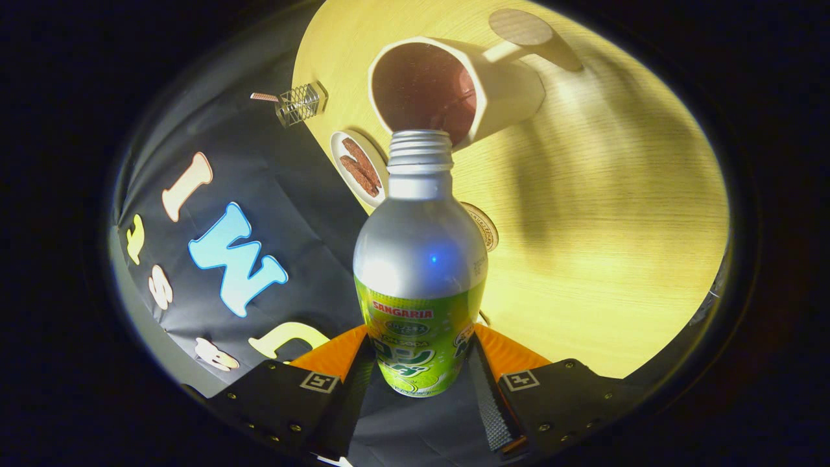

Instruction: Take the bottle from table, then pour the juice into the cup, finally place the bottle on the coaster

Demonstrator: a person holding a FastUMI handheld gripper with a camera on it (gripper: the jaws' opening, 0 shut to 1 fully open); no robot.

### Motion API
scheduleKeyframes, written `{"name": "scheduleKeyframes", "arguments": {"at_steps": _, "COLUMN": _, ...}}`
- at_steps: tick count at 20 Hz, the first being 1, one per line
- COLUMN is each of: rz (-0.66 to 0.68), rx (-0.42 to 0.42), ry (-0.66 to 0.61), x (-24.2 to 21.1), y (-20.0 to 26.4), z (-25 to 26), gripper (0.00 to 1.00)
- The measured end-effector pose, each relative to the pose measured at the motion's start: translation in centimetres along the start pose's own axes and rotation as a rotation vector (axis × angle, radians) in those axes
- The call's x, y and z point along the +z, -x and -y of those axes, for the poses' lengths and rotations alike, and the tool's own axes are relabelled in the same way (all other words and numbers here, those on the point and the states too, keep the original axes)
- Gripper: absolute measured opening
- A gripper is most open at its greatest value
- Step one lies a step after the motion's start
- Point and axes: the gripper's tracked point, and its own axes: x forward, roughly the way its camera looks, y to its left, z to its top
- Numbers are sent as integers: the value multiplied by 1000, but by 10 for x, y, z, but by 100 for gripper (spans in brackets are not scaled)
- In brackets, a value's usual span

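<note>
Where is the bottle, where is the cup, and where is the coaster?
bottle [420, 259]: gripper view, silver shoulder, between the fingers.
cup [512, 87]: gripper view, white outer wall.
coaster [486, 227]: gripper view, edge peeking from behind the bottle.

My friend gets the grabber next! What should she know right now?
Tool: shut on the bottle, both fingers pressing its lower body.
Bottle: uncapped, tipped so its mouth sits at the rim of the white cup.
Cup: stands on the wooden table, dark inside; I cannot tell whether juice is flowing.
Coasters: one with a brown pattern beside the cup, another partly behind the bottle.
Done: bottle picked up, brought to the cup.
Left: finish pouring, set the bottle on the coaster.
</note>
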Motion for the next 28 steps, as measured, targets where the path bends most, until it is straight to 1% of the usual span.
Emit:
{"name": "scheduleKeyframes", "arguments": {"at_steps": 3, "rz": -23, "rx": -2, "ry": -12, "x": -4, "y": 3, "z": -2, "gripper": 76}}
{"name": "scheduleKeyframes", "arguments": {"at_steps": 19, "rz": -54, "rx": -9, "ry": -105, "x": -4, "y": 11, "z": -10, "gripper": 76}}
{"name": "scheduleKeyframes", "arguments": {"at_steps": 23, "rz": -67, "rx": -26, "ry": -114, "x": -8, "y": 13, "z": -9, "gripper": 76}}
{"name": "scheduleKeyframes", "arguments": {"at_steps": 28, "rz": -70, "rx": -28, "ry": -122, "x": -7, "y": 14, "z": -8, "gripper": 76}}
